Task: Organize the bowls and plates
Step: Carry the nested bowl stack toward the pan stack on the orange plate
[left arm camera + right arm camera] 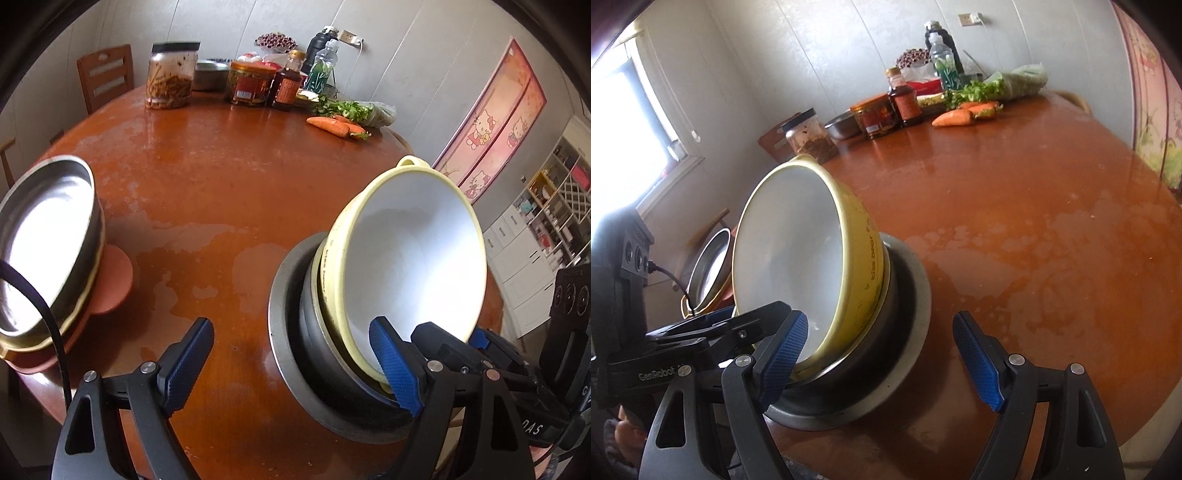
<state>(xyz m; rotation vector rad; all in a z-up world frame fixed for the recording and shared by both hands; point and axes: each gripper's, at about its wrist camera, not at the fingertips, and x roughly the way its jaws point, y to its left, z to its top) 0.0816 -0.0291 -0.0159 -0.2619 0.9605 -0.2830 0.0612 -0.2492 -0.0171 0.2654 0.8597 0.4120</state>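
A yellow bowl with a white inside (413,258) sits tilted in a steel bowl (295,354) on the brown table; both show in the right wrist view (798,251), (905,332). My left gripper (291,365) is open, its right finger (395,365) touching or just in front of the yellow bowl's near rim. My right gripper (879,354) is open, its left finger (783,354) at the same rim from the other side. A steel plate (48,236) tops a stack of yellow and orange plates (114,280) at the left.
Jars (170,77), a sauce bottle (288,81), a steel dish (210,74), greens and carrots (336,125) crowd the table's far side. A chair (107,74) stands behind. The table's near edge runs just under both grippers. Shelves (546,229) stand at the right.
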